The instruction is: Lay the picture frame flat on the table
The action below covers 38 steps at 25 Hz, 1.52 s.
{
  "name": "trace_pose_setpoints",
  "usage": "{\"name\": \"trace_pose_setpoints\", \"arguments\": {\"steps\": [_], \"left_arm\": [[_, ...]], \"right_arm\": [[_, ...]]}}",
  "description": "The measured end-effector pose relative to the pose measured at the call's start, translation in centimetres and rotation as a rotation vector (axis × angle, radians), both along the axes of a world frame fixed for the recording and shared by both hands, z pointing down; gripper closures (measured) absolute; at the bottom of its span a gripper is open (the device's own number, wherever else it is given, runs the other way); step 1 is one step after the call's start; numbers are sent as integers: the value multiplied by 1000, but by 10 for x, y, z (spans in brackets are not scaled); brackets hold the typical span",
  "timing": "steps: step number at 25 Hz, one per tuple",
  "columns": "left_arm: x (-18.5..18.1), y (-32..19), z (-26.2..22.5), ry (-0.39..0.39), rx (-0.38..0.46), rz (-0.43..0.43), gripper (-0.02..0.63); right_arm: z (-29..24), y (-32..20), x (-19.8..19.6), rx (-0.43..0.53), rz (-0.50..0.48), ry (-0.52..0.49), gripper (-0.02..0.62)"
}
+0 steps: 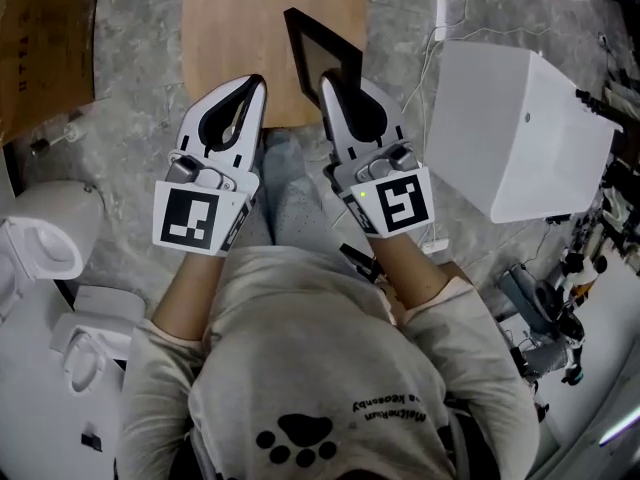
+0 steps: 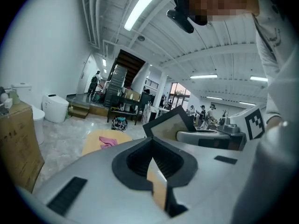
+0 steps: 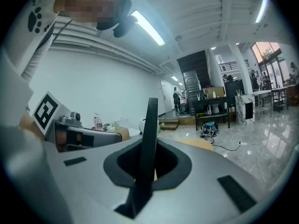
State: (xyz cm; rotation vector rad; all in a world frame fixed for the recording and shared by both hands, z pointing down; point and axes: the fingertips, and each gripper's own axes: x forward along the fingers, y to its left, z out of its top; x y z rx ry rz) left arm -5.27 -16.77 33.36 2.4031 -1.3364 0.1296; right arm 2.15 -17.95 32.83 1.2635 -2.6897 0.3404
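Atop right gripper point(image 1: 333, 88), square black-and-white marker point(image 1: 398, 203)

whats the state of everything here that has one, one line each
left gripper, shut, nothing between its jaws
right gripper, shut on the picture frame
picture frame, clamped by one edge, standing on edge, not yet flat on the table
pink cloth, crumpled on the table top
ceiling light, lit
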Motion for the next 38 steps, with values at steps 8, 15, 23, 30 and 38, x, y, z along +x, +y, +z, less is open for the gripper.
{"name": "trace_pose_setpoints", "arguments": {"steps": [8,15,23,30,38], "left_arm": [[12,4,37,-3,-20,10,597],[10,1,57,-6,-27,-12,597],[-15,8,77,-42,2,-36,597],[-20,11,98,-23,0,-51,597],[-22,19,127,-20,-41,-22,597]], "right_arm": [[39,-1,10,-29,-9,12,565],[61,3,8,-31,-33,5,565],[74,8,-13,18,-73,-34,565],[102,13,-16,8,-91,-26,565],[124,17,-29,-8,-121,-56,565]]}}
